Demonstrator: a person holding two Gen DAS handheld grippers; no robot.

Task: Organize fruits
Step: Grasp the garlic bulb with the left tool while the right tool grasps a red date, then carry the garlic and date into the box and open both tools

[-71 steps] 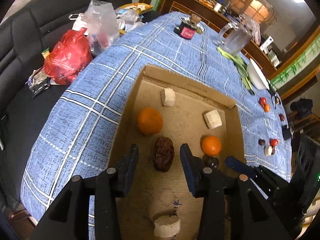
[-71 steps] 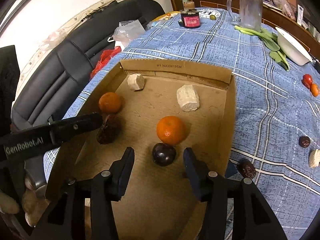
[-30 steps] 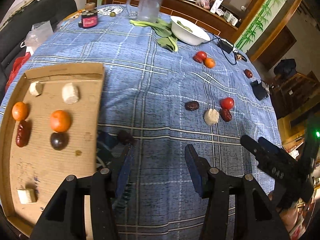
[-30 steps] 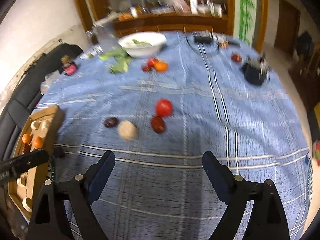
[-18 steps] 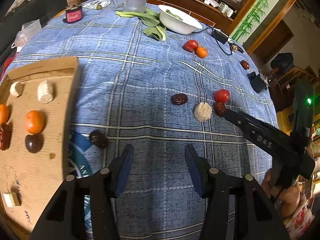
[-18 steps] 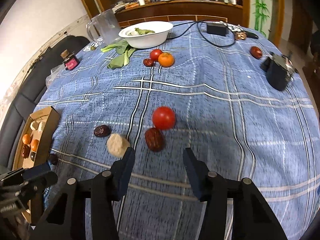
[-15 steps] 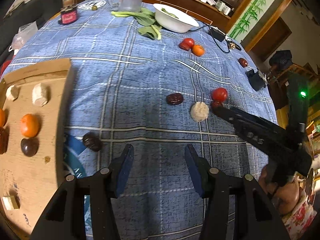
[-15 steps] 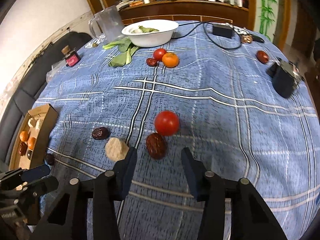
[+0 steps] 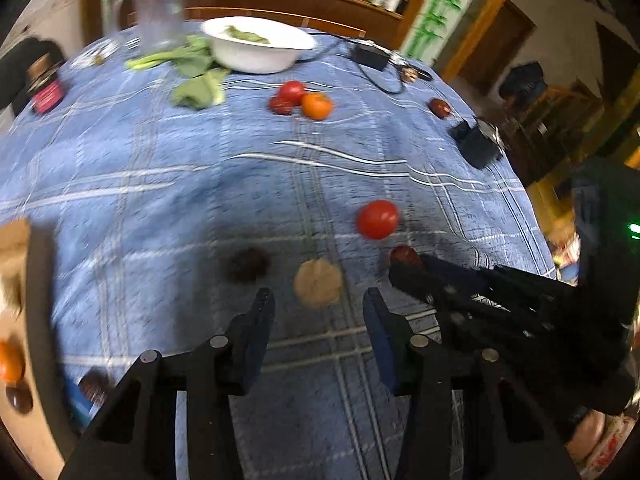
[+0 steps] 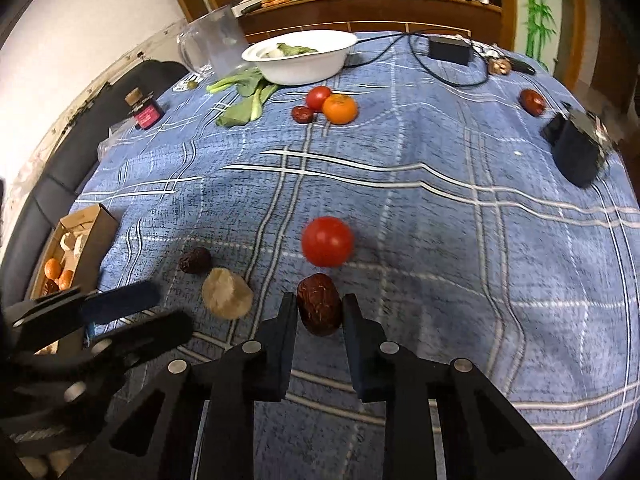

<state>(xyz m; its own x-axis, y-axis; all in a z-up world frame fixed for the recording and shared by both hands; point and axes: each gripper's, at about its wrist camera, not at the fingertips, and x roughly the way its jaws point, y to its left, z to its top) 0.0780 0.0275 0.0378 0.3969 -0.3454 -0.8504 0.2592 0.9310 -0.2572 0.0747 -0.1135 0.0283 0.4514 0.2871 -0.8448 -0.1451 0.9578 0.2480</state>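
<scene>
My right gripper [image 10: 318,314] is closed around a wrinkled red-brown date [image 10: 319,309] on the blue checked tablecloth; the date also shows in the left wrist view [image 9: 404,255] at the right gripper's tips. A red tomato [image 10: 327,241] lies just beyond it. My left gripper [image 9: 318,312] is open and empty, with a round beige piece [image 9: 318,283] just ahead between its fingers. A dark date [image 9: 248,264] lies left of that piece. The cardboard box [image 10: 96,220] with oranges [image 10: 52,269] stands at the far left.
A tomato, an orange [image 10: 339,109] and a date cluster sit farther back, near a white bowl [image 10: 300,60], greens [image 10: 244,100] and a glass jug [image 10: 214,46]. A black adapter [image 10: 576,152] and another date [image 10: 532,102] lie at the right. A small jar [image 10: 146,114] stands back left.
Both grippers left the box and moved right across the table. My right gripper narrowed from wide open and closed around the date; my left gripper came up to the beige piece.
</scene>
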